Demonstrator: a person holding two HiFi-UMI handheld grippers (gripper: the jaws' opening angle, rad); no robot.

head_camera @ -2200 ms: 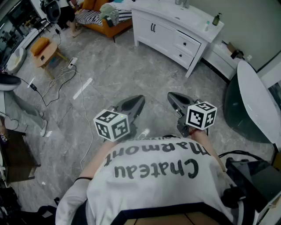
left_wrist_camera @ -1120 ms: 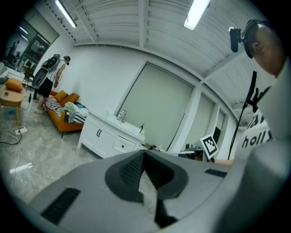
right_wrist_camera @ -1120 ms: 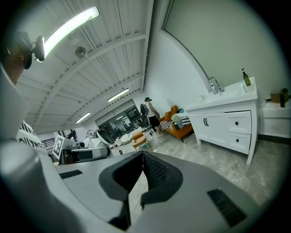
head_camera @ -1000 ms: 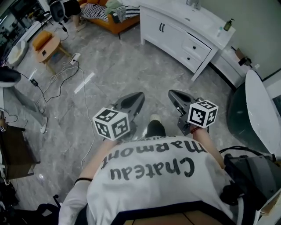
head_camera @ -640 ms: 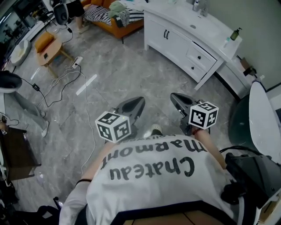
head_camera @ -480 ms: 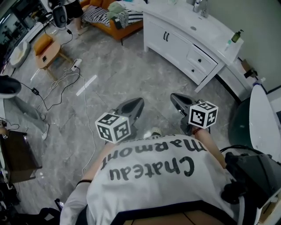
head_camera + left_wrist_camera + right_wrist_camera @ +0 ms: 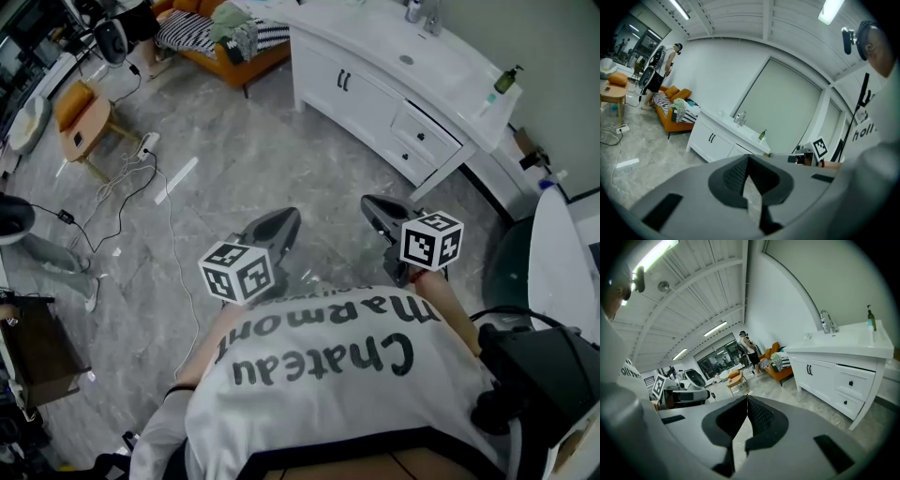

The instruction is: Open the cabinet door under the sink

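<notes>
Approach step, by the look of it. Door (image 7: 323, 67) under the sink (image 7: 405, 59) shut, handles (image 7: 343, 81) untouched. Left gripper (image 7: 286, 219) and right gripper (image 7: 371, 204) both pinched closed, empty, well short of the cabinet (image 7: 412, 141). Next: close in on the cabinet, part jaws, catch a handle.

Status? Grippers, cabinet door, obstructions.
Grippers: left gripper and right gripper shut, empty. White black-handled cabinet doors under the sink closed, across the room. Grey marble floor between, nothing blocking.
</notes>
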